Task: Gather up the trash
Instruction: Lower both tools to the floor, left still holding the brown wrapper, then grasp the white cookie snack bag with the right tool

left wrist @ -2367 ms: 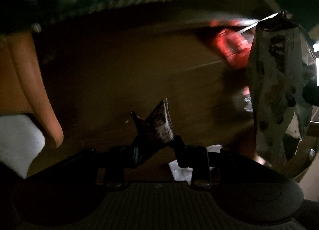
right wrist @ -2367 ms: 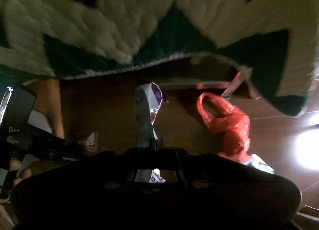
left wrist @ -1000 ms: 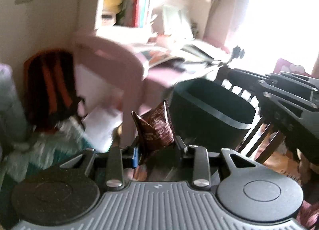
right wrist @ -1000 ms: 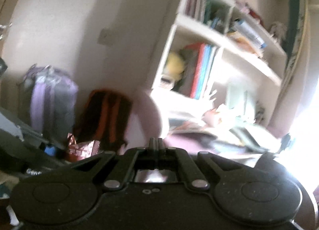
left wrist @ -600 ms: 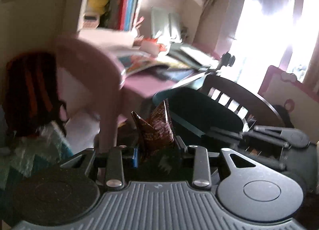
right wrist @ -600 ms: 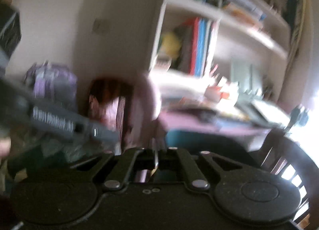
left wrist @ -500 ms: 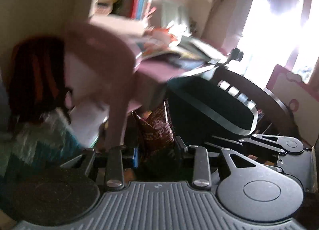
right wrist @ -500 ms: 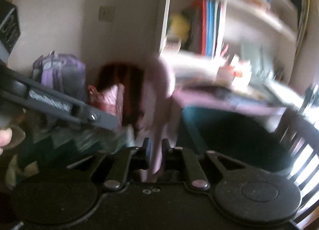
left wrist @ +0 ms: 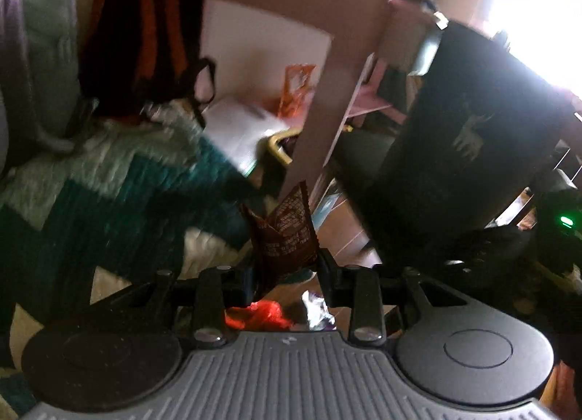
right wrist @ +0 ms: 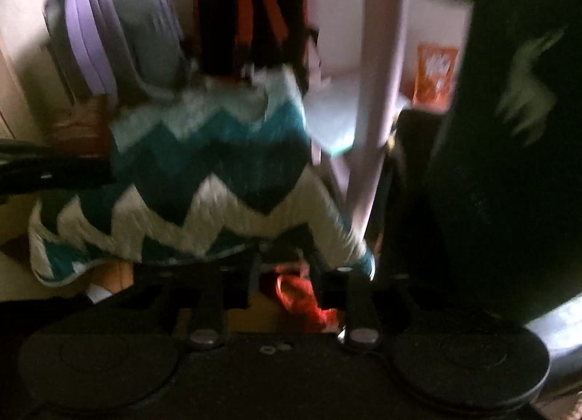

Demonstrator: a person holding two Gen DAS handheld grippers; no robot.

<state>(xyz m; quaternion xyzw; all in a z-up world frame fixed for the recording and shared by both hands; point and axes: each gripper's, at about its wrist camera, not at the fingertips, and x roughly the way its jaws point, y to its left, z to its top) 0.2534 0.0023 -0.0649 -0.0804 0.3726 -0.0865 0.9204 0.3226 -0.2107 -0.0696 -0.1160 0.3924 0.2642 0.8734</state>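
Dark green bin [left wrist: 451, 151] takes up the right side, zigzag teal blanket [right wrist: 218, 172] on the left. Left gripper [left wrist: 285, 267] is pinching a brown wrapper [left wrist: 285, 234] beside the bin. Right gripper [right wrist: 287, 282] looks spread apart, holding nothing.

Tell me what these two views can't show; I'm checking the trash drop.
- Dark bin, left wrist view: mouth glared out by the window.
- Brown wrapper: print too small to read.
- Right gripper, right wrist view: blur and shadow hide whether anything is held.
- Red bag: mostly behind the fingers.
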